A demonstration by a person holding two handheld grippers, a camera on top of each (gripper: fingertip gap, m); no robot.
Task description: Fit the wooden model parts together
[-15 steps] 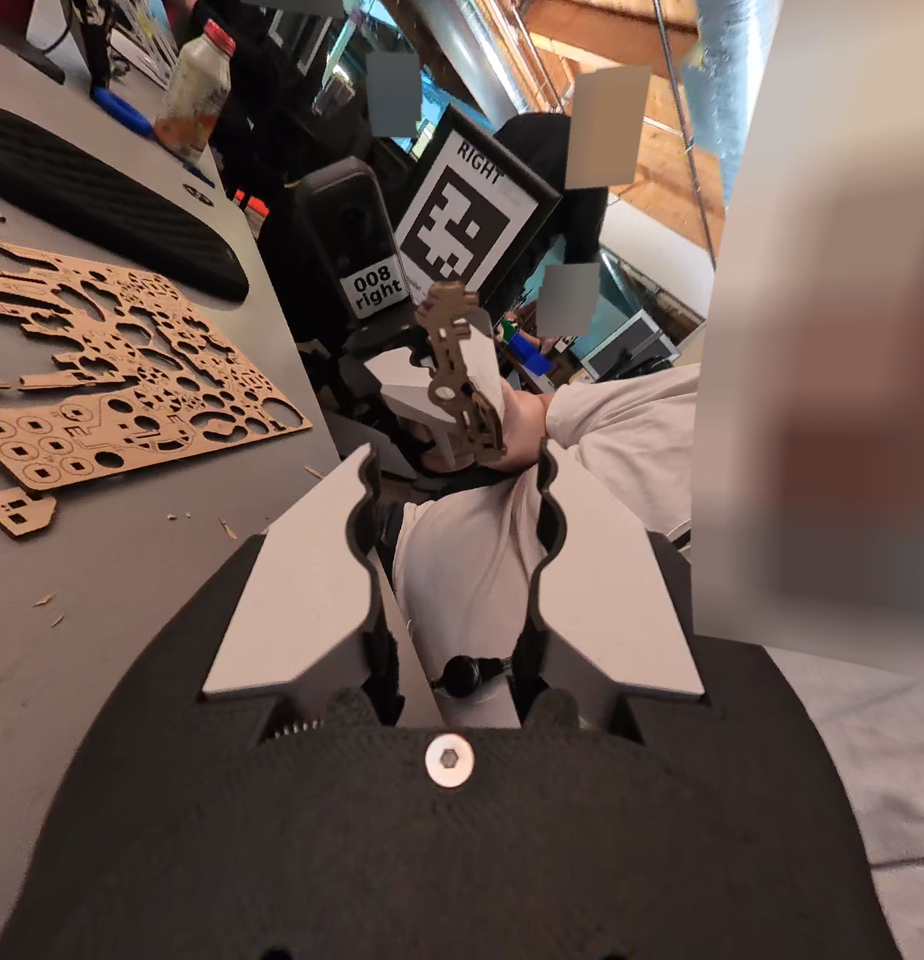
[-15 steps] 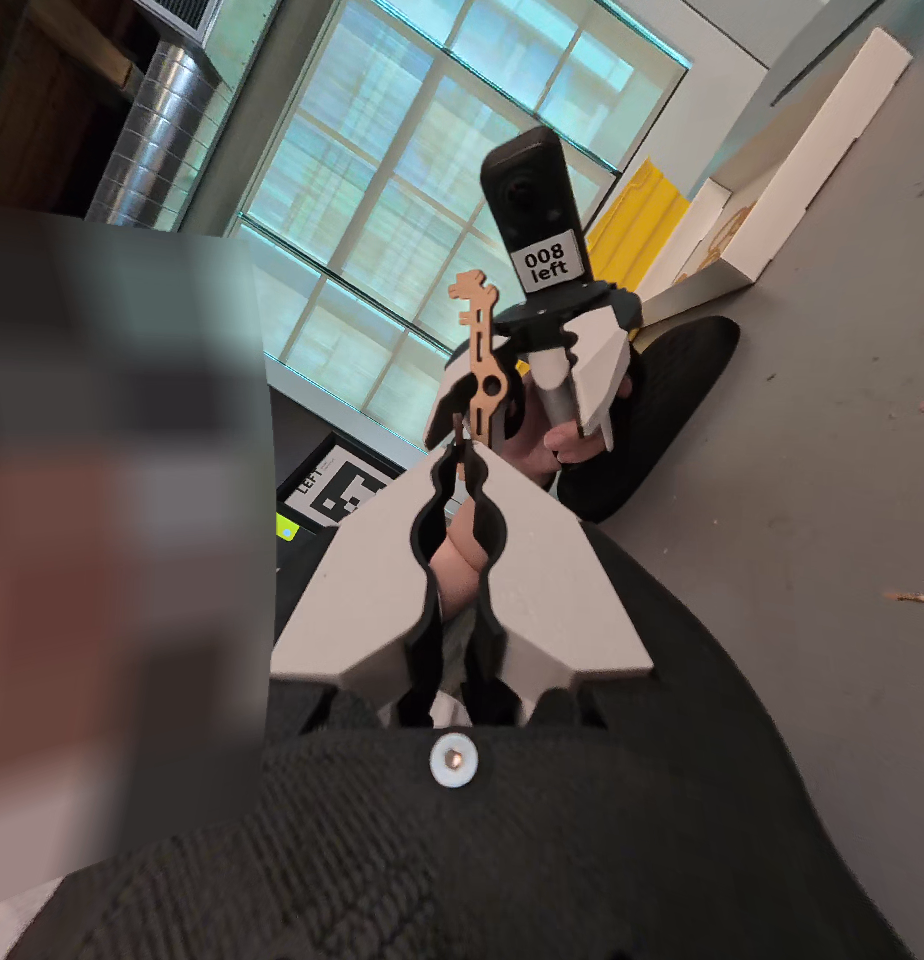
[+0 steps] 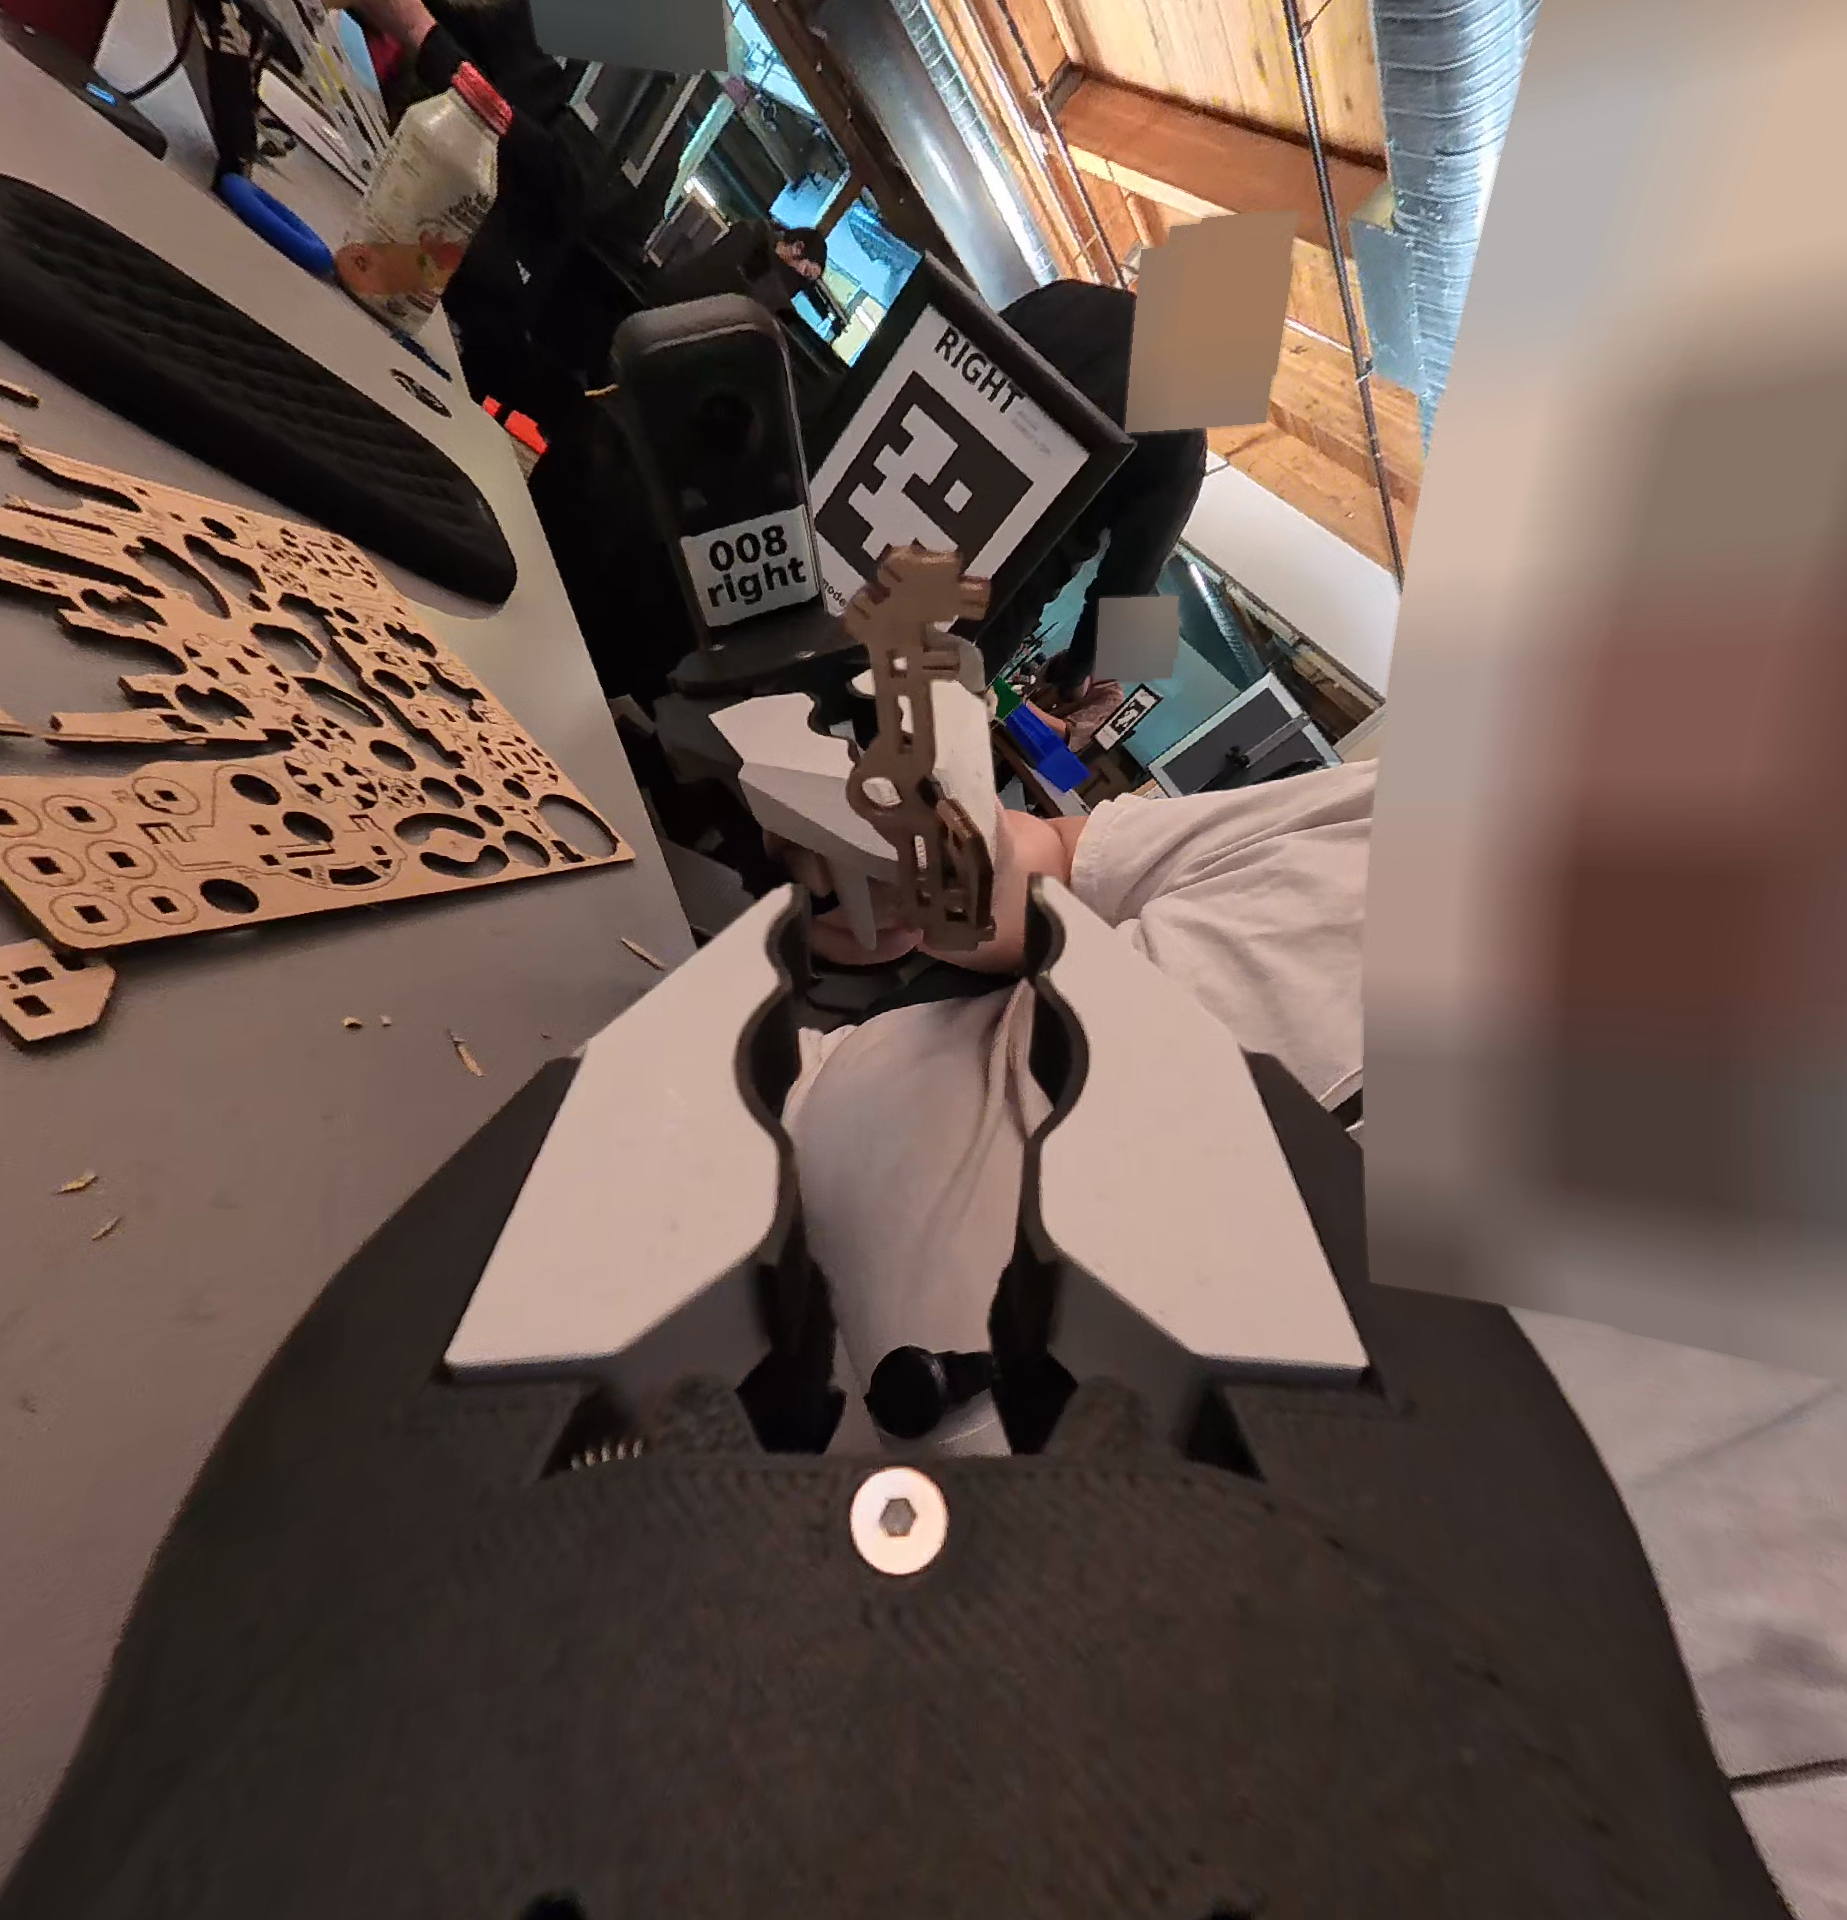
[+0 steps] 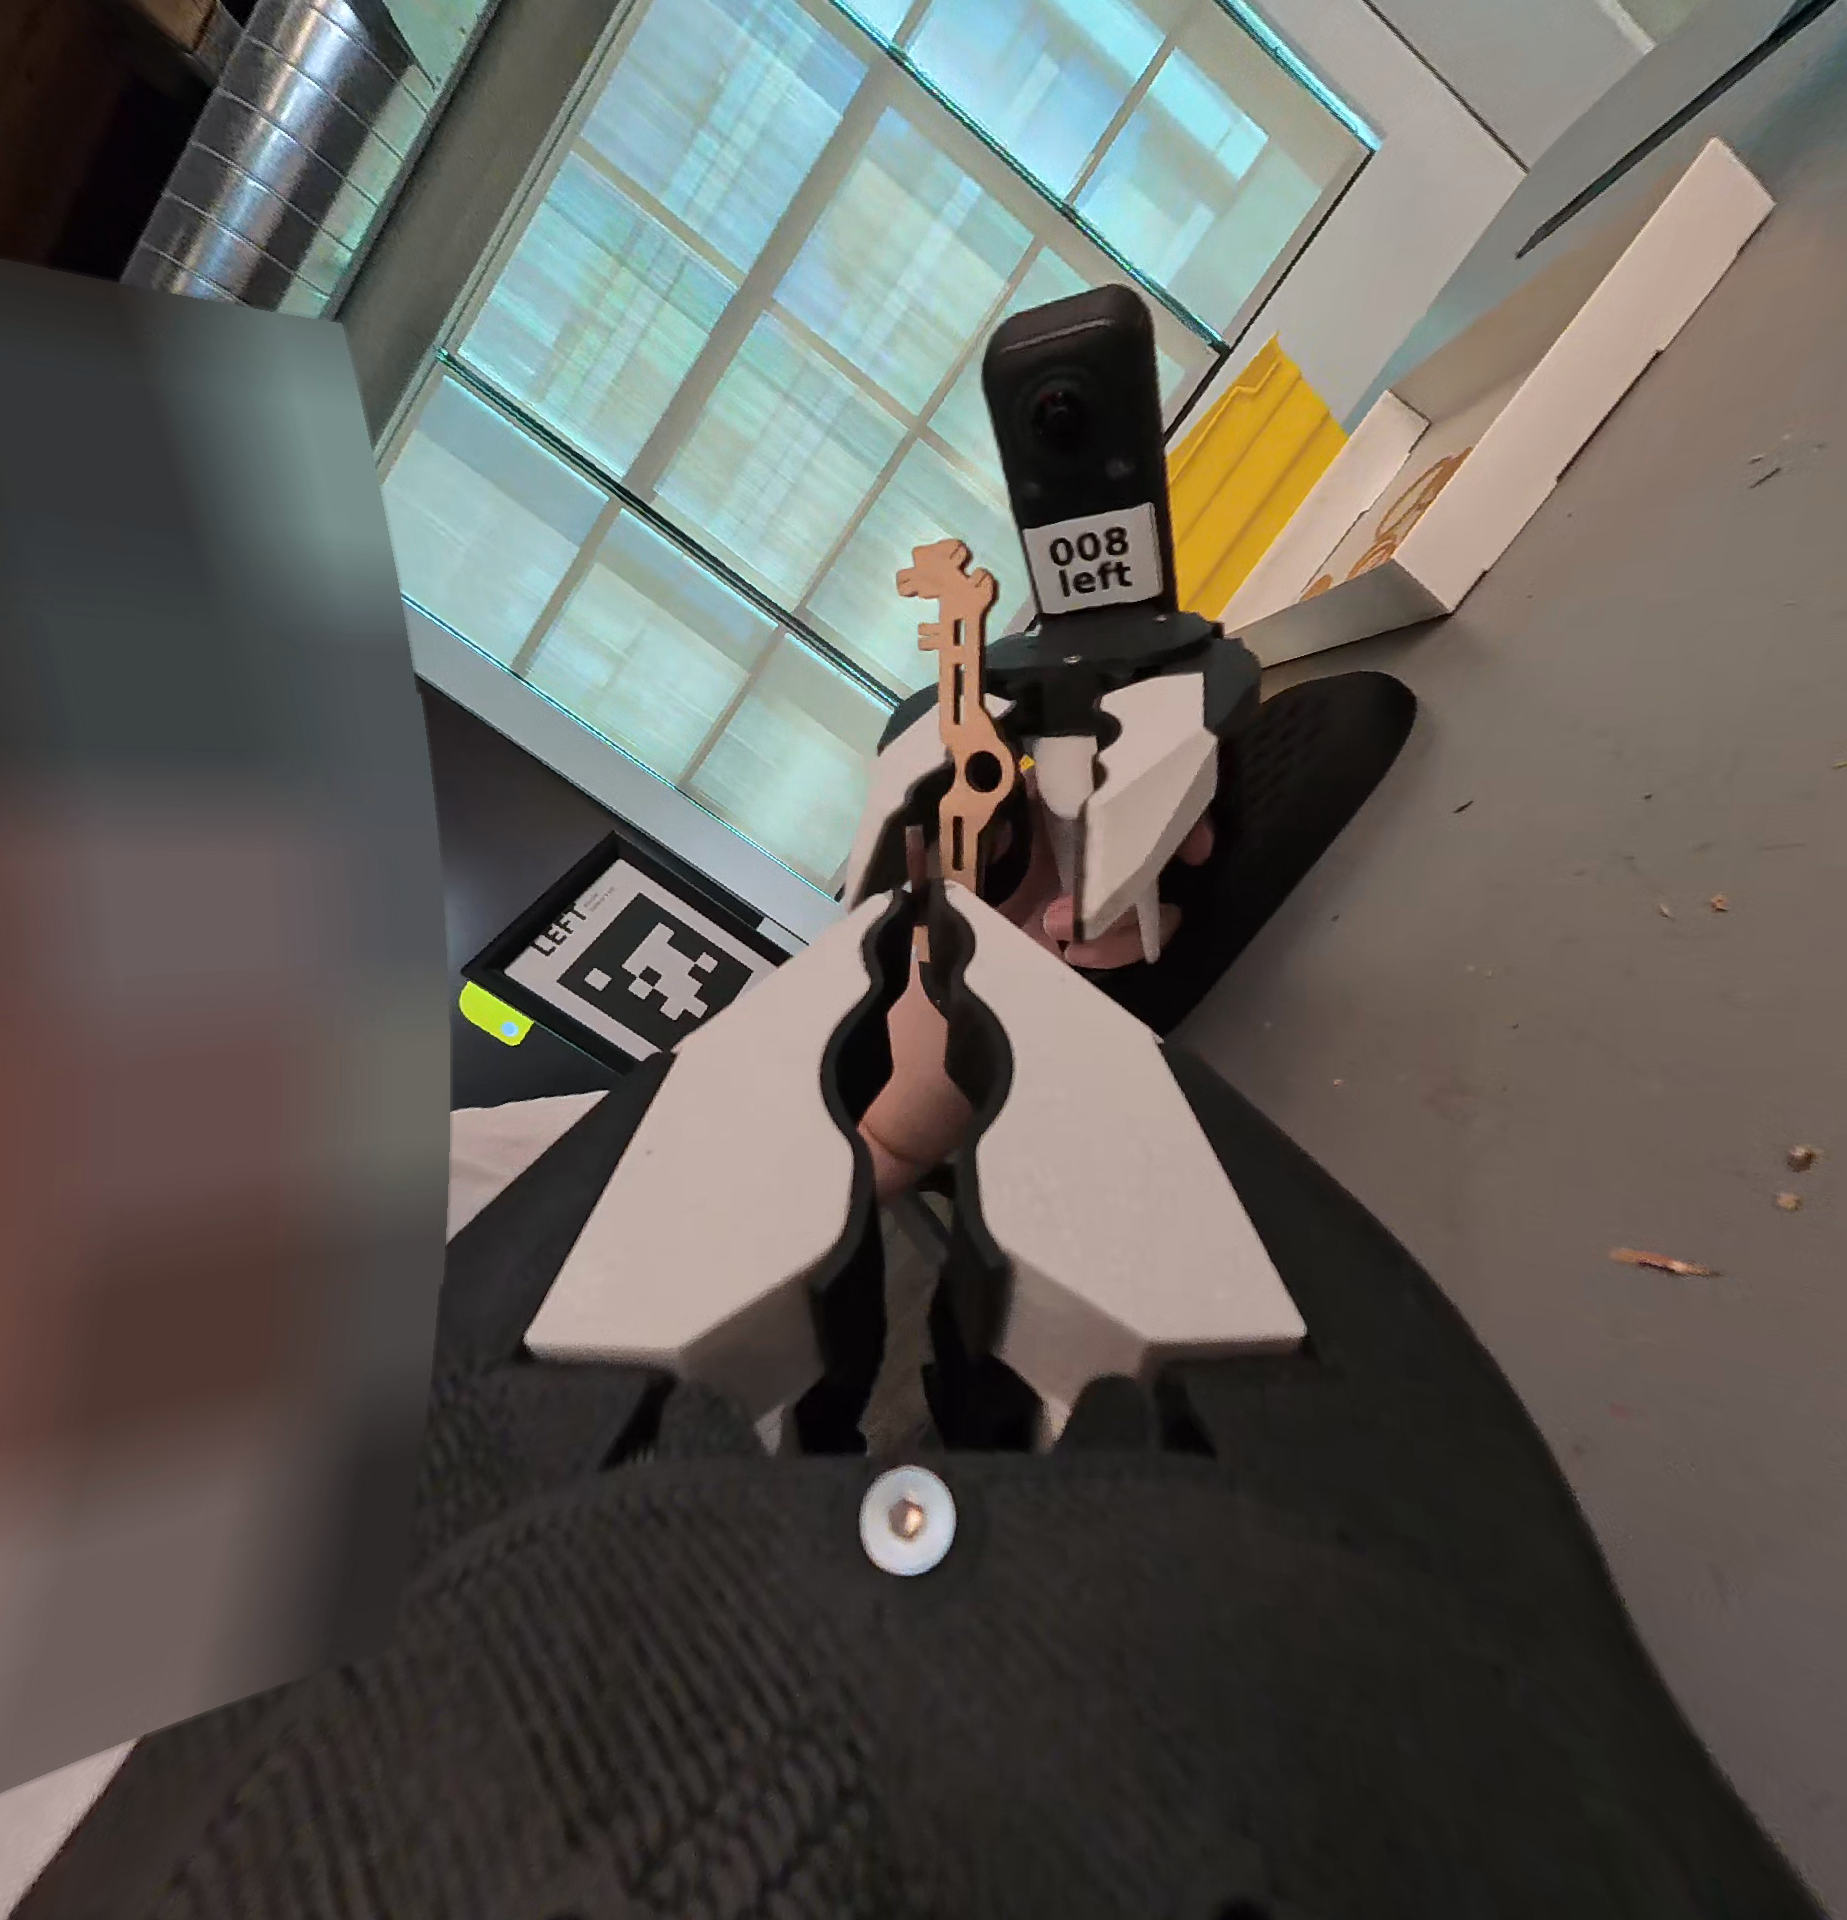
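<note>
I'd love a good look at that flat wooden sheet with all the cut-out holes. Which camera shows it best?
The left wrist view: the punched-out wooden sheet lies flat on the grey table, left of the open left claw. The right wrist view shows none of it.

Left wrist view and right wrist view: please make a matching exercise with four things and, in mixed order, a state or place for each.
1. left gripper
2. right gripper
3. wooden sheet
4. bottle

A. shut on the wooden model part
B. lies flat on the table
C. open, holding nothing
D. at the table's far end, red cap

Pairs: 1-C, 2-A, 3-B, 4-D
</note>
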